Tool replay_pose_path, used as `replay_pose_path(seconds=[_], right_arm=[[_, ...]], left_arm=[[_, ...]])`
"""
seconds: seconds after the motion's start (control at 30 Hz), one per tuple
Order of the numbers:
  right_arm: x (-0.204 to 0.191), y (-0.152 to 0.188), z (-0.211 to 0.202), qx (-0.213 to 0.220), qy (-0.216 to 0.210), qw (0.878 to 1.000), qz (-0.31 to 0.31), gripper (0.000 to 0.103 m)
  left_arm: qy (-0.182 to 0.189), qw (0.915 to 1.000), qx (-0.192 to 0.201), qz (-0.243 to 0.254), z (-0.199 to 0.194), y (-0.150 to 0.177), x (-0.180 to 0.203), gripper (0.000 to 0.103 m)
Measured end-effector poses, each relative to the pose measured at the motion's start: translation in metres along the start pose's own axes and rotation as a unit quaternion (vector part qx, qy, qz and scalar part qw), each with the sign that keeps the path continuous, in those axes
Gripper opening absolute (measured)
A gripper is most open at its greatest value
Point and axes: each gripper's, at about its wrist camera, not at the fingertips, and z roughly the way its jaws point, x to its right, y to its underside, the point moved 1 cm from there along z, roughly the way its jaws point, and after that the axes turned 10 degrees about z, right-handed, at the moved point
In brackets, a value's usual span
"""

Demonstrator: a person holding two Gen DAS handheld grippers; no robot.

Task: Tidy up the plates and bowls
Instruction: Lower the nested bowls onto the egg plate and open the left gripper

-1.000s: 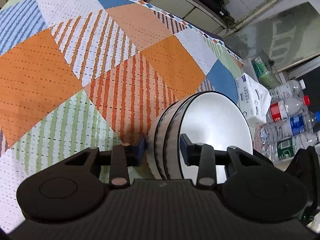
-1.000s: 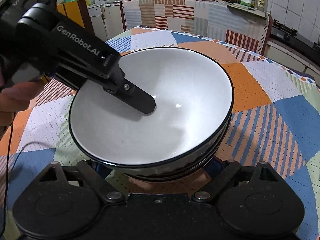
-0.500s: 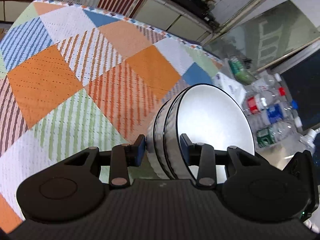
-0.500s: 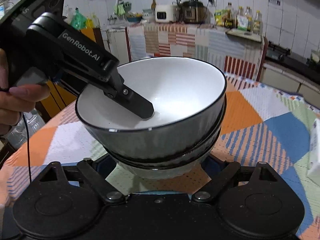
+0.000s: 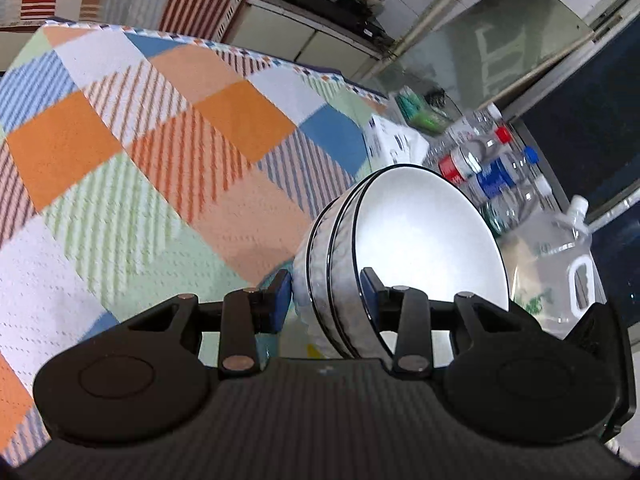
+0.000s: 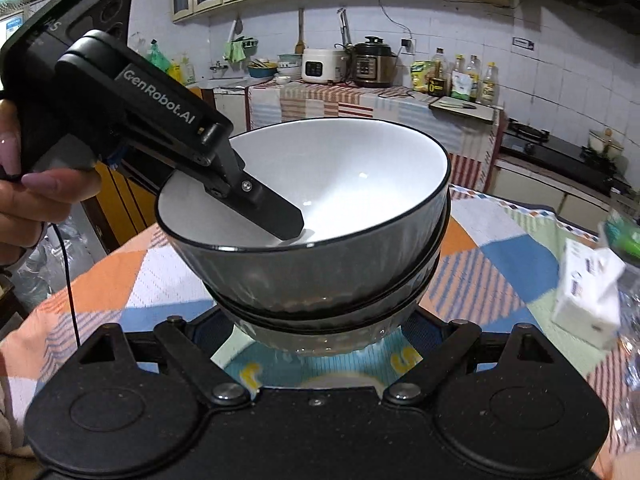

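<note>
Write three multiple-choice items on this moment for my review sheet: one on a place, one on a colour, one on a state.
1. Where does one of the left gripper fingers lie?
A. under the stack
B. inside the top bowl
C. flat on the cloth

2. What colour are the rims of the stacked bowls?
A. black
B. red
C. gold

3. What state is the top bowl in?
A. full of rice
B. upside down
C. empty

Answers: 1 B, as the right wrist view shows the finger resting against the white inner wall. 2 A, as a thin black line edges each rim. 3 C, as its white inside is bare and faces up.
</note>
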Motion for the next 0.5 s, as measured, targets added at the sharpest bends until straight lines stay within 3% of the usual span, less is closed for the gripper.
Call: replay_pose_path(seconds=[0.5], right_arm=[[0.005,0.049,0.002,-0.044,0.033,0.998,0.023,0.093]], left_arm=[[-0.003,0.998,-0.061,0.013,0.043,0.037,0.012,0.035]])
